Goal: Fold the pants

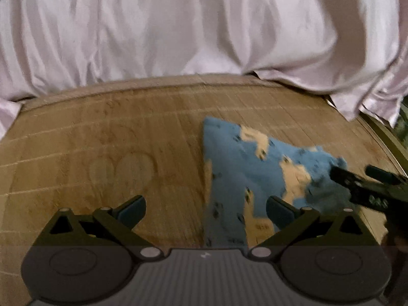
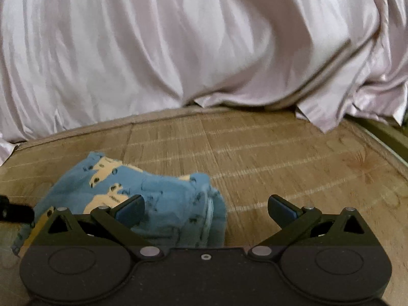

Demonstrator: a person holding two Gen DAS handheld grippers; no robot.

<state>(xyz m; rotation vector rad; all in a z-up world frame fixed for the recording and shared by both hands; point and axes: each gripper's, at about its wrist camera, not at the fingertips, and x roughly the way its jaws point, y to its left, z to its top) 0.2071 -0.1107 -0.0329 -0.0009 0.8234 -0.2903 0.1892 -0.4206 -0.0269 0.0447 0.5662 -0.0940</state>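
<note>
Small blue pants (image 1: 255,168) with a cream and dark print lie folded on a woven bamboo mat (image 1: 127,132). In the left wrist view they spread right of centre, one edge running down between my fingers. My left gripper (image 1: 205,209) is open above the mat, with the pants' left edge under the gap. The right gripper (image 1: 357,181) shows at the pants' right end. In the right wrist view the pants (image 2: 163,199) sit bunched at lower left, and my right gripper (image 2: 206,207) is open with its left finger (image 2: 130,210) over the fabric.
A pale pink satin sheet (image 1: 178,30) hangs in folds along the far edge of the mat (image 2: 293,158). A frame edge (image 1: 390,137) runs down the right side. A dark part of the left gripper (image 2: 15,213) pokes in at the left edge of the right wrist view.
</note>
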